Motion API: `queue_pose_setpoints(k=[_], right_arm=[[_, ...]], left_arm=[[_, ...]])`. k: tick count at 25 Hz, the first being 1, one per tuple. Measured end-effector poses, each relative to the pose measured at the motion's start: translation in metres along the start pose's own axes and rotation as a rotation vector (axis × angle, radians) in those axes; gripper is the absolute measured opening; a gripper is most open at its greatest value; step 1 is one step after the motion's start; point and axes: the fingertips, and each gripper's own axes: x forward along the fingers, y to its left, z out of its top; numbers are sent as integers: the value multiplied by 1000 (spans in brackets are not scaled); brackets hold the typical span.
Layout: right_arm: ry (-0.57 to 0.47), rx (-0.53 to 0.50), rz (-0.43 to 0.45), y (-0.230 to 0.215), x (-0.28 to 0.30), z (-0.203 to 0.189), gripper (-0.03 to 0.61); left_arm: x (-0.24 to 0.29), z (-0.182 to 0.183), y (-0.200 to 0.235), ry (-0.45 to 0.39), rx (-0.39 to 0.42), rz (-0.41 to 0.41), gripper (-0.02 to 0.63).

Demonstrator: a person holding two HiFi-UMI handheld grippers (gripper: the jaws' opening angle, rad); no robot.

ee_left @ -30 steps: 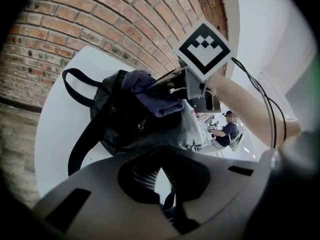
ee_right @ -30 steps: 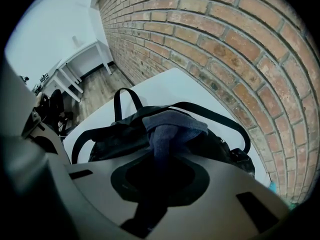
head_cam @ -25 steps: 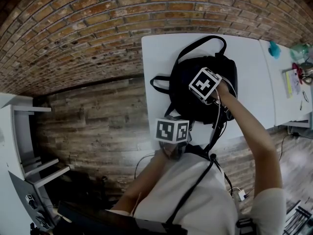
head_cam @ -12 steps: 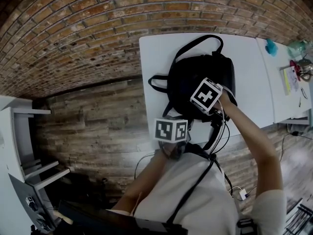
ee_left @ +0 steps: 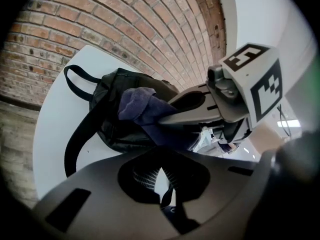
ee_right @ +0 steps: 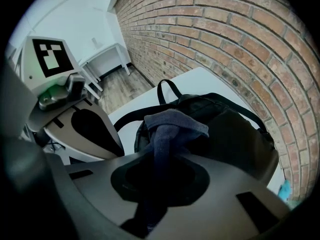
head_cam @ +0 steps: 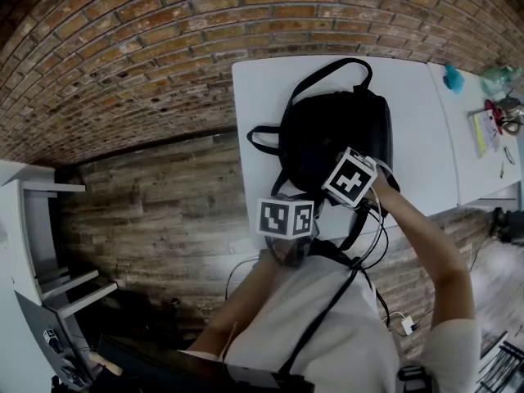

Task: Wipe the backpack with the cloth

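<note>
Since a second ago our right claw (head_cam: pixel 347 180) has slid back along the backpack (head_cam: pixel 327 125) toward us, from the bag's middle to its near end. Our left claw (ee_left: pixel 160 181) has kept its place at the near edge of the table (head_cam: pixel 417 113).

We have the right claw clenched on the cloth (ee_right: pixel 172 126), a dark blue-grey rag. A bunched wad of it sticks out just past the claw's tips, and a tail hangs back through the opening behind them. Directly under and ahead of that wad lies the black backpack, flat on the white table. The wad looks pressed against the bag's top face, though we cannot be sure that they touch. Beyond the right claw's tips a brick wall (ee_right: pixel 240 39) runs along the table's far side. Off to this claw's left we see the left claw's marker cube.

Our left claw is drawn nearly closed, its ribbed pads pinching a thin black strap (ee_left: pixel 166 196) at the bag's near end. Ahead of it the backpack stretches away toward the bricks, and a wider shoulder strap (ee_left: pixel 80 139) curves back along this claw's left side. From its right the other claw reaches in, holding the cloth over the bag.
</note>
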Motion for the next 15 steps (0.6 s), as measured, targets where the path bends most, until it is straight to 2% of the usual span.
queue_pose_setpoints(k=[15], right_arm=[[8,-13,45,17,2,-12,46]], left_arm=[[2,2,-1,-3,2,7,2]])
